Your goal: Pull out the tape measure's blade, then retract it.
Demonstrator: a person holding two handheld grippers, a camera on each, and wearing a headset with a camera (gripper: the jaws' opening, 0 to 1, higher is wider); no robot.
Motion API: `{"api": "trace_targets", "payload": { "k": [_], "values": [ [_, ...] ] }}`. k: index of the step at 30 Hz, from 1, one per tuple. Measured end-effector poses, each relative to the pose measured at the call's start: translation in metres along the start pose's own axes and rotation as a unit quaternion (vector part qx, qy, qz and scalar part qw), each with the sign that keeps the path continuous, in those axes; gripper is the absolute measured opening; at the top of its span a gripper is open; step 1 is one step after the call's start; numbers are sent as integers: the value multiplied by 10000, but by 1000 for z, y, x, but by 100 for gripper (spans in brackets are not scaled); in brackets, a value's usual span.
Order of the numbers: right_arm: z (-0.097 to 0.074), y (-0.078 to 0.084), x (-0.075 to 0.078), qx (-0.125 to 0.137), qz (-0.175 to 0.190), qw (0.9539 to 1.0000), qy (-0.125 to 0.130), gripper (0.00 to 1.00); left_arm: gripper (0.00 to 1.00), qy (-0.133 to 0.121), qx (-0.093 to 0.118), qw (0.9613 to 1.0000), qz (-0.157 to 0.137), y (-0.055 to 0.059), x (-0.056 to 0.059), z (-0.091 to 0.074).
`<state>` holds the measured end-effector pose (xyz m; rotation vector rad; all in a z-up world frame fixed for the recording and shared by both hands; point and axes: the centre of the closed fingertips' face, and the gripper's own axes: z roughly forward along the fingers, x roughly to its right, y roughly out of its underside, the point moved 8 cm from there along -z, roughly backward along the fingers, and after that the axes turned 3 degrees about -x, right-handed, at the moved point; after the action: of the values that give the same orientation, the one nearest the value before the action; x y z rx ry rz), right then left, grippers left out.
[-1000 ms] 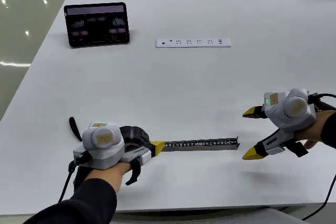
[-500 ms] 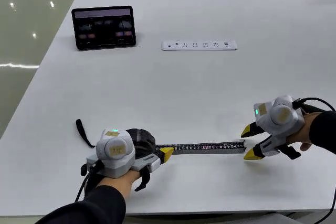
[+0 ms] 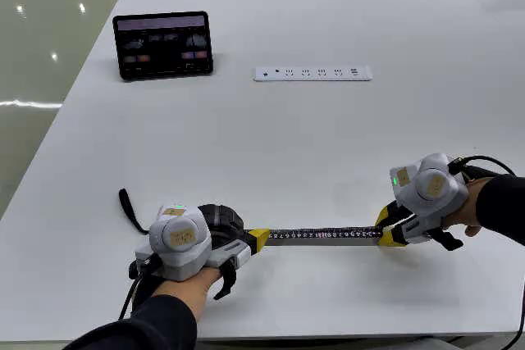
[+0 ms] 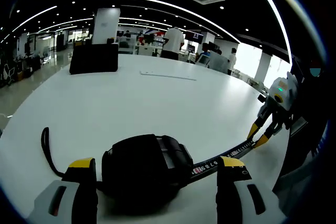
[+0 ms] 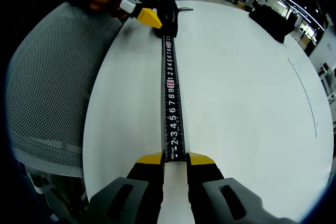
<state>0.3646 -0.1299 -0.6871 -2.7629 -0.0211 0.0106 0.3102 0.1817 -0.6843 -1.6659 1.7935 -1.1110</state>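
Two grippers worked one tape measure (image 3: 220,217) on the white table (image 3: 287,145). My left gripper (image 3: 238,231) straddled the black case near the table's front edge, jaws set wide to either side of it (image 4: 156,163) — whether they pressed it, I could not tell. The blade (image 3: 324,235) lay drawn out flat along the tabletop toward my right gripper (image 3: 384,231), whose yellow-tipped jaws were closed on the blade's free end, numbers running away from them to the case (image 5: 175,159). A black strap (image 3: 127,209) trailed from the case on the left. Well beyond, a dark tablet (image 3: 163,43) stood propped and a white power strip (image 3: 312,74) lay flat.
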Motion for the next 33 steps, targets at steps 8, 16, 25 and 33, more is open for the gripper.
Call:
{"api": "trace_targets", "payload": {
  "k": [8, 16, 25, 33],
  "values": [
    [2, -5, 0, -281, 95, 9995, 60, 11, 80, -226, 9, 9997, -31, -3, -5, 2],
    [3, -7, 0, -398, 35, 9992, 45, 12, 64, -263, -144, 9993, -223, -3, -6, 0],
    [3, -8, 0, -416, 192, 9989, 76, 11, 61, -325, -335, 9989, 34, -3, -6, 0],
    [4, -9, -2, -349, 317, 9988, 140, 11, 61, -308, -362, 9989, 37, -3, -6, 0]
  ]
}}
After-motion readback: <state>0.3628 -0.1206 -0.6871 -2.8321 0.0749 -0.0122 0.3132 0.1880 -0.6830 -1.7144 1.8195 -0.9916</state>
